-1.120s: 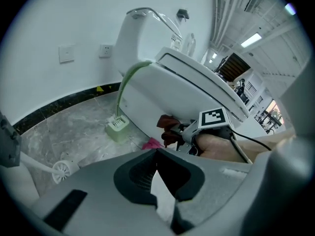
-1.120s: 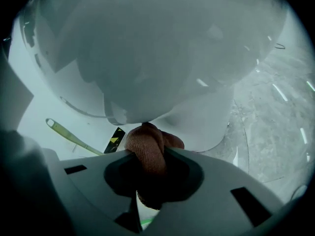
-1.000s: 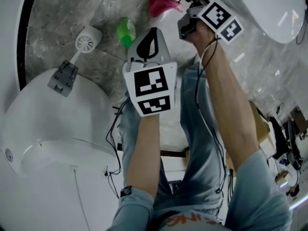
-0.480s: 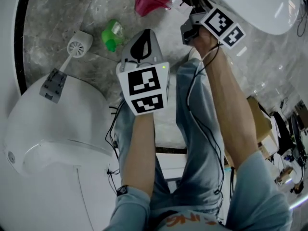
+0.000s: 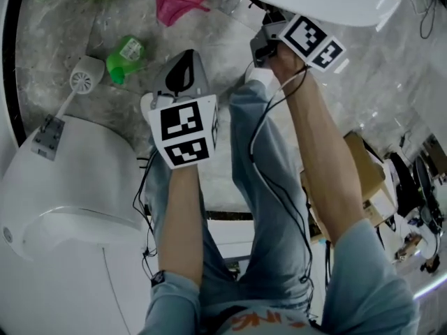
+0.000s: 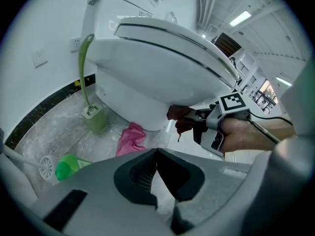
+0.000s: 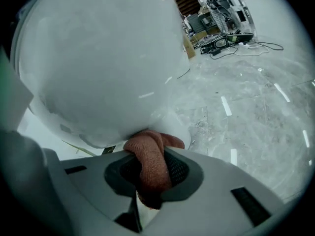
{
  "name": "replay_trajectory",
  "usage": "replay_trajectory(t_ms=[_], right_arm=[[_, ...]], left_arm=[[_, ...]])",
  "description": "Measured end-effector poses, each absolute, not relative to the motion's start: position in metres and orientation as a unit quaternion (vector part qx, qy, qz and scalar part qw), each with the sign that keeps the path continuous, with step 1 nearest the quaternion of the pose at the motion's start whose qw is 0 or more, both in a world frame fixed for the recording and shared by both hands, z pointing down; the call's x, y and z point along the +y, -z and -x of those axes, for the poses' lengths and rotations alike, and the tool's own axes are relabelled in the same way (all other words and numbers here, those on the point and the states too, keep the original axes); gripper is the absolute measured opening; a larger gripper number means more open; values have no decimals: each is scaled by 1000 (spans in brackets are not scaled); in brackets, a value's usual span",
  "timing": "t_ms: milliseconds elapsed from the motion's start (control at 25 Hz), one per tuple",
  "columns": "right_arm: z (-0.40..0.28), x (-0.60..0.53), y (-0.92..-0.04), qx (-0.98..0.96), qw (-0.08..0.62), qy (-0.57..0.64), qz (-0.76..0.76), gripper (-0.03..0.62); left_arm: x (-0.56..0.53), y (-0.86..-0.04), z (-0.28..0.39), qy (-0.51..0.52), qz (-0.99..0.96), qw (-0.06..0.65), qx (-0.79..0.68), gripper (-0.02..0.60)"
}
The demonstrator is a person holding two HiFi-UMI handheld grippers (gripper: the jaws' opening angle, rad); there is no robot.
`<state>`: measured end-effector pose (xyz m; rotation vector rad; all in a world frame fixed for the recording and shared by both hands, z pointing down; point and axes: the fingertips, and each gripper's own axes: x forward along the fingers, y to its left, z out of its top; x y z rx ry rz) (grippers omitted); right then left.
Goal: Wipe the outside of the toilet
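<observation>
Your right gripper (image 7: 153, 181) is clamped on a reddish-brown cloth (image 7: 147, 156) pressed against the underside of the white toilet (image 7: 98, 73), while your left gripper (image 6: 157, 176) hangs closed and empty.

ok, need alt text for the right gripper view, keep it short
The right gripper is shut on a bunched reddish-brown cloth, whose top meets the curved white outside of the toilet bowl filling the upper left. Grey marbled floor stretches to the right, with cables and equipment far behind.
</observation>
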<state>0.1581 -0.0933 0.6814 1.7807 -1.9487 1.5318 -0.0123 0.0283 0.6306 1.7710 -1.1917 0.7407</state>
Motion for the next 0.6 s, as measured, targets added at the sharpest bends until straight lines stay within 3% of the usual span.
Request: replay_trajectory(t_ms=[600], right_arm=[[-305,-93,-630,-654,55,-484,-579,63]], left_arm=[[65,-599,-78,-352,-716,402,-449,0]])
